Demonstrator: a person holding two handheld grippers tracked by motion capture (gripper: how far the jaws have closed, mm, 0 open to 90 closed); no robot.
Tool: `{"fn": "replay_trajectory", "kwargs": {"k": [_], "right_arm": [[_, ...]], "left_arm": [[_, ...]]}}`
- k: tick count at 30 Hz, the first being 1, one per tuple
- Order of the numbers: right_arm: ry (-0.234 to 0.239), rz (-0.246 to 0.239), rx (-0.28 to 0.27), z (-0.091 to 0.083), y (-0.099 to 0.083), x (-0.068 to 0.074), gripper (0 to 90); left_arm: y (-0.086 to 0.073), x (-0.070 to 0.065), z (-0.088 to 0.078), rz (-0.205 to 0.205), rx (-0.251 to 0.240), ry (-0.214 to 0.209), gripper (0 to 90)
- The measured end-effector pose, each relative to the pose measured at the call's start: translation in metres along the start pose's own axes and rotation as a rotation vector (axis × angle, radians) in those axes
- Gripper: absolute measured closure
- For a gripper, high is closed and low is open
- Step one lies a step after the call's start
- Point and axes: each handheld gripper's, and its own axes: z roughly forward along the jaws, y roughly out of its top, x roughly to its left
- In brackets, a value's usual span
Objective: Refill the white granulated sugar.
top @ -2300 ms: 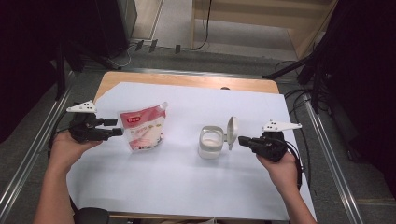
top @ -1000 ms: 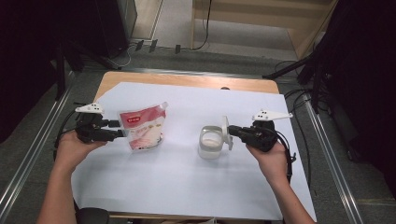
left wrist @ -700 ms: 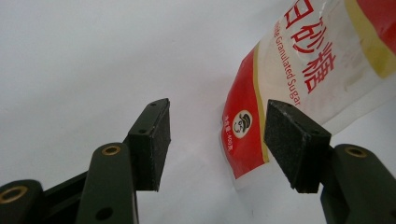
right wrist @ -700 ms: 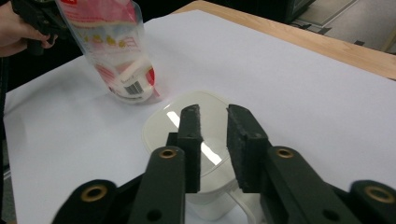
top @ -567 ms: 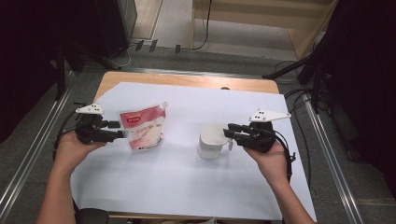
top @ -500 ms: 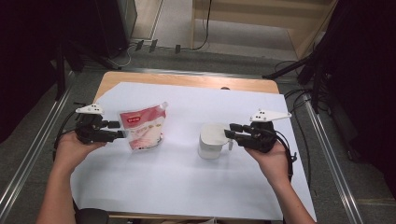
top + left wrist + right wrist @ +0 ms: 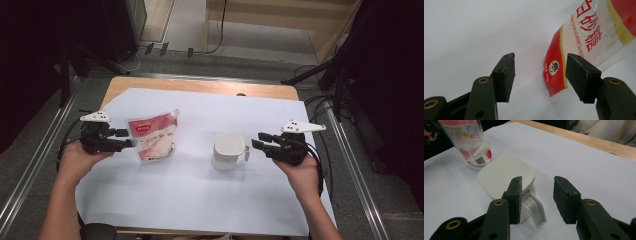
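A red and white sugar pouch stands upright at the left of the table. My left gripper is at its left edge, open. In the left gripper view the pouch's lower corner reaches in between the jaws of that gripper, and neither pad presses on it. A white lidded container with a side handle stands mid-table, lid down. My right gripper is just right of it; its jaws have just been opening and hold nothing. The right gripper looks over the handle at the lid.
A white paper sheet covers the wooden table. Metal rails run along both sides of the table. Cables lie on the floor behind it. Bare paper lies in front of the pouch and the container.
The right gripper swung the raised lid down onto the container, let go of it and drew back a little to the right. The left gripper and the pouch stayed still.
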Motion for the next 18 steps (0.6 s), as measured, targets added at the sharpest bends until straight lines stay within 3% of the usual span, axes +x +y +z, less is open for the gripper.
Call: {"fn": "replay_trajectory", "kwargs": {"k": [18], "right_arm": [[-0.058, 0.02, -0.004, -0.012, -0.029, -0.02, 52.0]], "left_arm": [[-0.002, 0.001, -0.001, -0.017, 0.002, 0.002, 41.4]]}}
